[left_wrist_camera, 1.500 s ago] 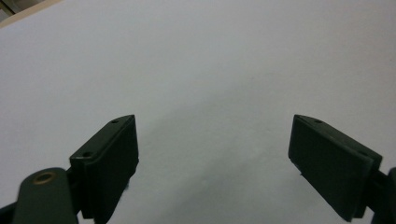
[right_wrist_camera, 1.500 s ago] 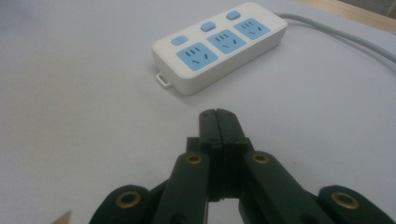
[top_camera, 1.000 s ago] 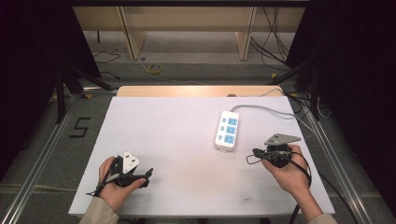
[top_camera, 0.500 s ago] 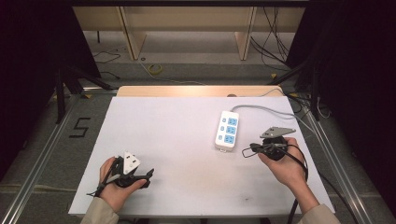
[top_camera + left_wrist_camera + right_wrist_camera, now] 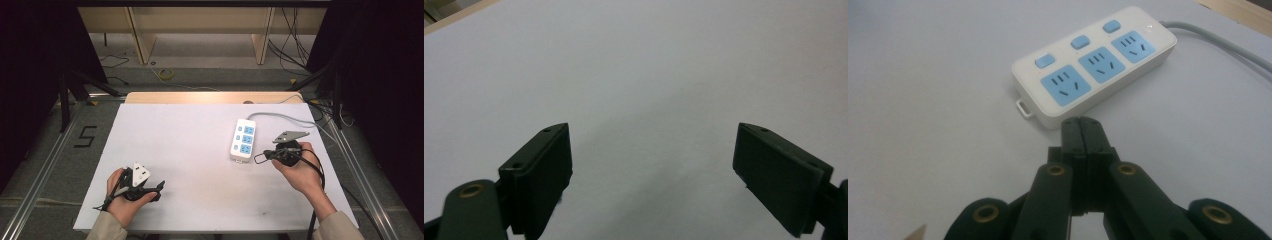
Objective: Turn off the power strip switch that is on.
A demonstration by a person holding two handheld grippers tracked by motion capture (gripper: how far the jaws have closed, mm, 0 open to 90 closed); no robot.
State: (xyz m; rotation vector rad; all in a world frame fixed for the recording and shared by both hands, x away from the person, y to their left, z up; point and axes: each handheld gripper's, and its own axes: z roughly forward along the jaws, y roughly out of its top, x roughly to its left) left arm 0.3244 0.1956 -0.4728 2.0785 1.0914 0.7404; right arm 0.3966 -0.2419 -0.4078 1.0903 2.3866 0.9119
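White and pale blue, a three-socket power strip (image 5: 243, 140) lies flat on a white tabletop (image 5: 190, 145), right of centre, its grey cord (image 5: 290, 119) trailing off toward the far right edge. Each blue socket has a small blue switch beside it.

Our right gripper (image 5: 260, 158) hovers just beside the strip's near end, pointing at it, jaws pressed fully together with nothing between them. In the right gripper view the closed tip (image 5: 1083, 131) sits just short of the strip (image 5: 1095, 62), near the small tab on its end and below the nearest socket.

Our left gripper (image 5: 159, 187) rests low at the near left of the table, well apart from the strip, jaws spread wide and empty, with bare tabletop between them.

We judge the step in hand to be pressing a switch with the closed tip. To do it well, we should keep the jaws shut so they act as one firm finger, line up over a single switch, and push straight down, gently, so the light strip does not slide. The left gripper could steady the strip's far end if it shifts.
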